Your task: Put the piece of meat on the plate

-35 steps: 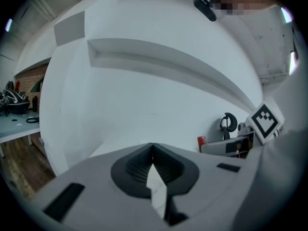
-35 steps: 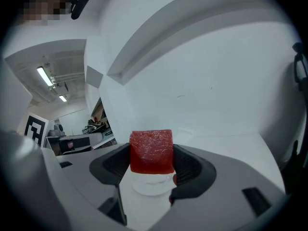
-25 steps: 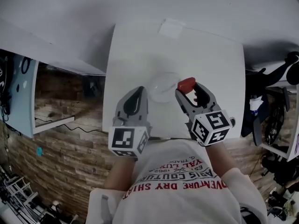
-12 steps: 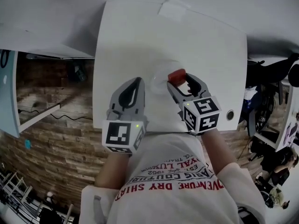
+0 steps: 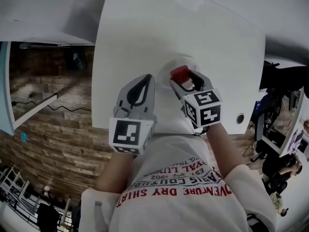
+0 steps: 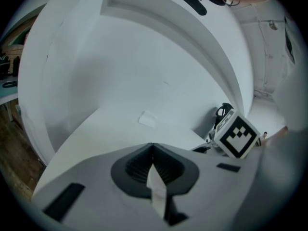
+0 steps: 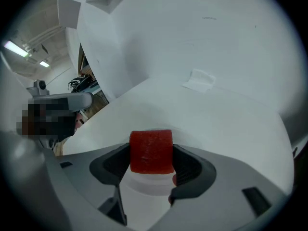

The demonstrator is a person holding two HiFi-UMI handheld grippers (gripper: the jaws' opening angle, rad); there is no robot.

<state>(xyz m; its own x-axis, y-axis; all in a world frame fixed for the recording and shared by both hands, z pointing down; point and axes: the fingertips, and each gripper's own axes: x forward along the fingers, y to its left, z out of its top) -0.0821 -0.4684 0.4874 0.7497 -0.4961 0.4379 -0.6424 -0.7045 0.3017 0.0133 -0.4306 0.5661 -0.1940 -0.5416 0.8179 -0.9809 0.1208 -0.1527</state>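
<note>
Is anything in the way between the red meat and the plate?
No, nothing I can see. The right gripper holds the piece of meat right over the white plate, and only bare plate shows under it. The left gripper is off to the side.

Count on sight: 2 tools, the left hand-held gripper and the right hand-held gripper; 2 marker cubes, one per gripper; 1 red piece of meat; 1 white plate; 1 white desk; 1 paper slip lying on the desk
</note>
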